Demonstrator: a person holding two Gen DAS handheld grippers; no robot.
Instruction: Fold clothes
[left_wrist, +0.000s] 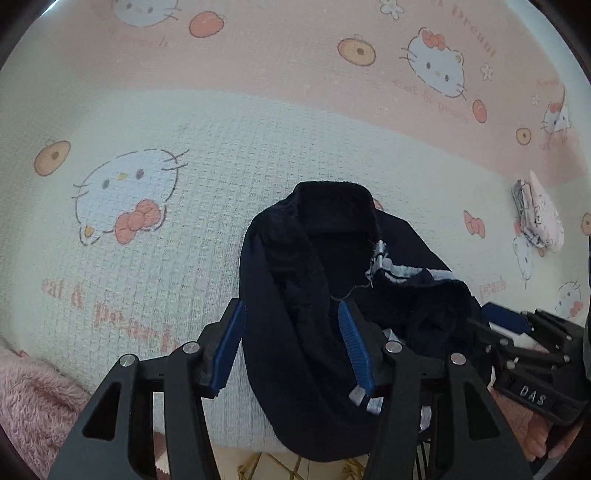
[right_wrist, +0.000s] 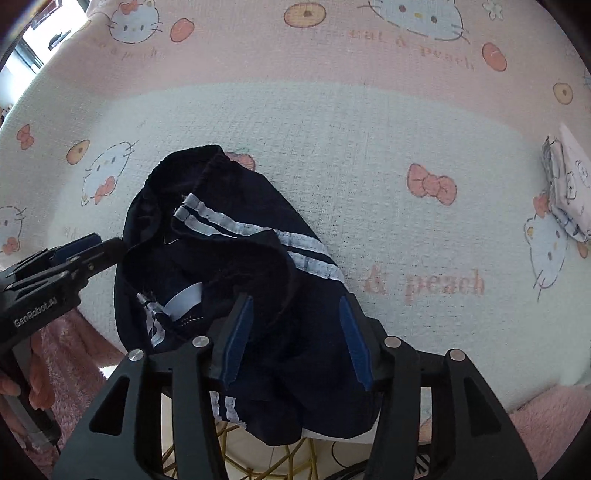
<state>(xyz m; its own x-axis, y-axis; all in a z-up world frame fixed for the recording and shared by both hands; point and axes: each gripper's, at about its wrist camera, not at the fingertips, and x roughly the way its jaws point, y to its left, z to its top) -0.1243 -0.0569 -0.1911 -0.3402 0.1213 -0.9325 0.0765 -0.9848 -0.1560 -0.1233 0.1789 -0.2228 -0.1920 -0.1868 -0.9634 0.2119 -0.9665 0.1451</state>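
Left wrist view: our left claw (left_wrist: 291, 343) and right claw (right_wrist: 295, 339) gape apart over the crumpled dark shorts (left_wrist: 314, 295), unclamped, lengthwise ahead.

**Bedroom in a home**

Looks domestic throughout. Soft woven blanket (right_wrist: 332, 155) spread flat, pale mint and pink bands, printed with cartoon cat faces, bows and peaches plus the words "& peach". Fluffy pink fabric (left_wrist: 33, 398) along the near edge. Small stack of folded printed cloths (right_wrist: 569, 192) off to the right. Window (right_wrist: 33, 40) with daylight at the upper left corner. Tiled floor (right_wrist: 295, 454) glimpsed below the edge.
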